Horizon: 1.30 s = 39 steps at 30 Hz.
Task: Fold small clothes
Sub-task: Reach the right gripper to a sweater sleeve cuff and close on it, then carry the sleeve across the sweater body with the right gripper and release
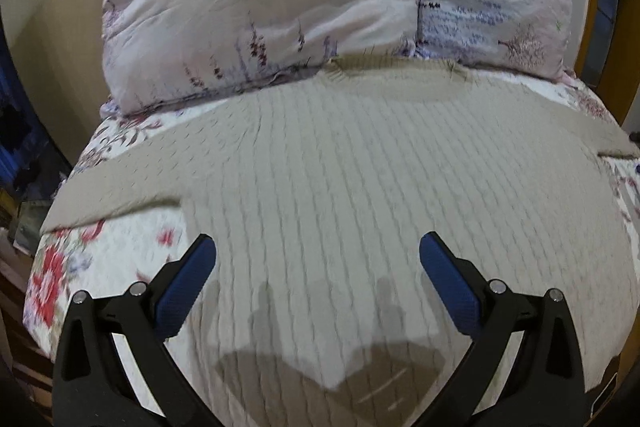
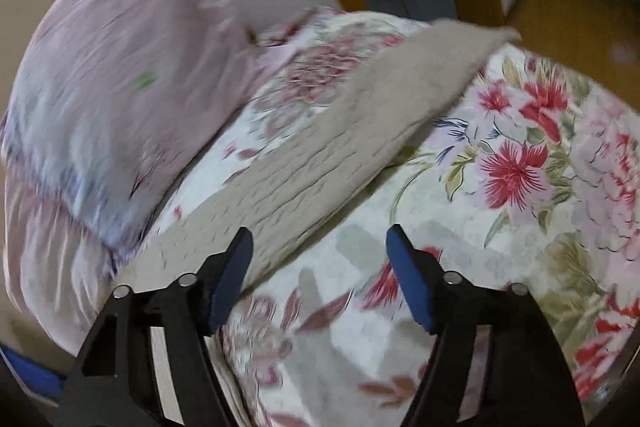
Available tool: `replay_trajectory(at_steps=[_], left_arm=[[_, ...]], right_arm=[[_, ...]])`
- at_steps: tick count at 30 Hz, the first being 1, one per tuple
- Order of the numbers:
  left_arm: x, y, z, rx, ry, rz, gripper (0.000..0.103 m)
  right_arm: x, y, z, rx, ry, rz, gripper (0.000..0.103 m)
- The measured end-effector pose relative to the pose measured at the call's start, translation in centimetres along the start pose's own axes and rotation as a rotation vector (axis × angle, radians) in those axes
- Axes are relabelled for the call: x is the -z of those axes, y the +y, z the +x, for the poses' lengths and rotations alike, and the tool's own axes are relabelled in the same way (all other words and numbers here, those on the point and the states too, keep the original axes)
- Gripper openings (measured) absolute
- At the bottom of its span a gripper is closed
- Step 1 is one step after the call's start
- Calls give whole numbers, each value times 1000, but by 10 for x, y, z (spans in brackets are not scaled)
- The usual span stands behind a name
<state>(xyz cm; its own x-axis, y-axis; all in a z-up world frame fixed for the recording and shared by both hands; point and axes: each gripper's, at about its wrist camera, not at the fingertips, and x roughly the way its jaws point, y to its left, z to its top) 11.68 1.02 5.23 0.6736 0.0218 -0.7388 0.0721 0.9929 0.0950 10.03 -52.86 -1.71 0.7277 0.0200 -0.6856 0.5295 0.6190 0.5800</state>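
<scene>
- Left wrist view: a beige ribbed sweater (image 1: 340,163) lies spread flat on a floral bedspread (image 1: 60,267), filling the middle of the frame.
- Its 2 sleeves run out toward the left and right edges of the frame; its neckline (image 1: 360,67) sits at upper centre, touching a pale floral pillow (image 1: 256,11) that fills the top.
- The left gripper (image 1: 318,247) stands above the sweater's lower body, at the bottom of the frame. Its jaws are wide apart with nothing between the blue pads (image 1: 188,287); only knit cloth shows in the gap below them, and its shadow falls on the sweater at lower centre.
- Right wrist view: one sweater sleeve (image 2: 360,131) crosses the frame diagonally, from lower left to its cuff (image 2: 480,39) at upper right.
- The right gripper (image 2: 320,239) has its jaws apart and empty. The left finger overlaps the sleeve's lower edge in the picture; the gap and the right finger lie over bare bedspread, just right of the sleeve. Whether any finger touches cloth cannot be told.
- The view is blurred.
</scene>
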Motion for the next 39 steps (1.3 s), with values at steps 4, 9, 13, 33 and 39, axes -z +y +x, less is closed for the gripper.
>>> replay_trajectory(at_steps=[4, 9, 13, 33, 39], left_arm=[[-14, 1, 18, 57, 18, -14, 101], [-26, -3, 37, 53, 29, 8, 101], [-34, -5, 48, 57, 27, 28, 101], [-48, 30, 61, 365, -54, -164, 101], [-53, 36, 62, 471, -47, -270, 101]], right_arm=[[-16, -13, 21, 18, 17, 92, 60], [-41, -28, 31, 33, -41, 174, 55], [-58, -40, 30, 74, -91, 214, 50], [-45, 77, -15, 73, -360, -274, 9], [65, 198, -15, -233, -185, -665, 9]])
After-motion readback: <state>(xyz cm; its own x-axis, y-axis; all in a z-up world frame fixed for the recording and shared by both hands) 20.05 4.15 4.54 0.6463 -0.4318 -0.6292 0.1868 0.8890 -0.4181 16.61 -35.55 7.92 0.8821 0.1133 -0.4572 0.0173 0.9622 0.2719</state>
